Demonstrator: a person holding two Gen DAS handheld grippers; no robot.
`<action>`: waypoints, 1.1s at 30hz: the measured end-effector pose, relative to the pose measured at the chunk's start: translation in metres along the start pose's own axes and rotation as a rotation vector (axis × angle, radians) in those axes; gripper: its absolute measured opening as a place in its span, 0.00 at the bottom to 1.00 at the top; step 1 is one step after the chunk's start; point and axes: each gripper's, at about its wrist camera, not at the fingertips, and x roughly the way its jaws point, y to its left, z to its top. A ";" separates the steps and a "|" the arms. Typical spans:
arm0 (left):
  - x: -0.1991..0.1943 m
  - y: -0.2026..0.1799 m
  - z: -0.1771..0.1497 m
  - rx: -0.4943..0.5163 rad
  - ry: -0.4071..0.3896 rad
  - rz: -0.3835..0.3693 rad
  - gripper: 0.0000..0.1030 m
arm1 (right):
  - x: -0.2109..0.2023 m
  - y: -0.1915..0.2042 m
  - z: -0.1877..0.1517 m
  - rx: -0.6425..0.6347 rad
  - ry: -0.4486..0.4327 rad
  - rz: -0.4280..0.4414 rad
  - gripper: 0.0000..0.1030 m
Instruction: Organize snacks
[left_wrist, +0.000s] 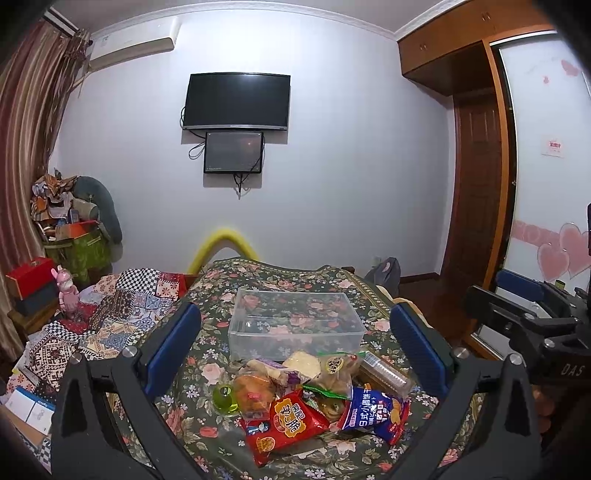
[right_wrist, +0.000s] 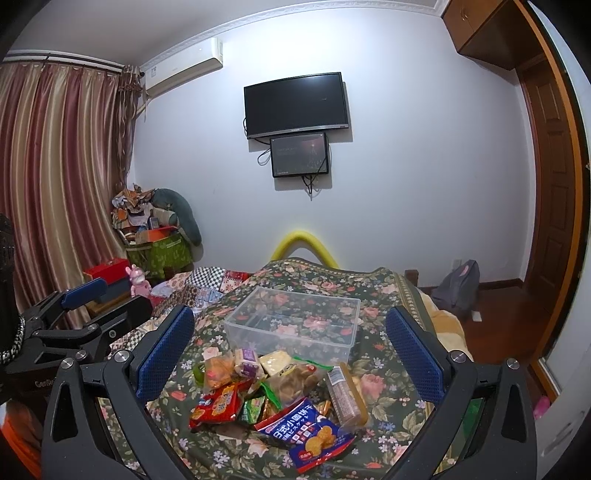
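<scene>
A pile of snack packs lies on the floral cloth just in front of a clear plastic box (left_wrist: 295, 325), which holds nothing. In the pile are a red bag (left_wrist: 286, 424), a blue biscuit bag (left_wrist: 373, 411), a long clear cracker pack (left_wrist: 384, 373) and a green jelly cup (left_wrist: 224, 397). My left gripper (left_wrist: 295, 347) is open and empty, above the pile. My right gripper (right_wrist: 290, 350) is open and empty, also above the pile. The box (right_wrist: 295, 321), blue bag (right_wrist: 310, 435) and red bag (right_wrist: 218, 402) show in the right wrist view too.
The floral cloth (left_wrist: 325, 284) covers a bed. A patchwork quilt (left_wrist: 110, 317) lies to the left with a pink toy rabbit (left_wrist: 68, 291). Boxes and clutter stand in the left corner (left_wrist: 74, 236). A wooden door (left_wrist: 476, 184) and wardrobe are on the right.
</scene>
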 end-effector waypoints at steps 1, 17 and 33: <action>0.000 0.000 0.000 0.001 0.000 0.000 1.00 | 0.000 0.000 0.000 0.001 -0.001 -0.001 1.00; 0.000 -0.001 0.000 0.005 -0.001 0.001 1.00 | -0.001 0.000 0.001 -0.002 -0.005 -0.002 1.00; 0.004 -0.005 -0.002 0.009 0.008 0.000 1.00 | -0.003 0.000 0.002 0.000 -0.013 -0.009 1.00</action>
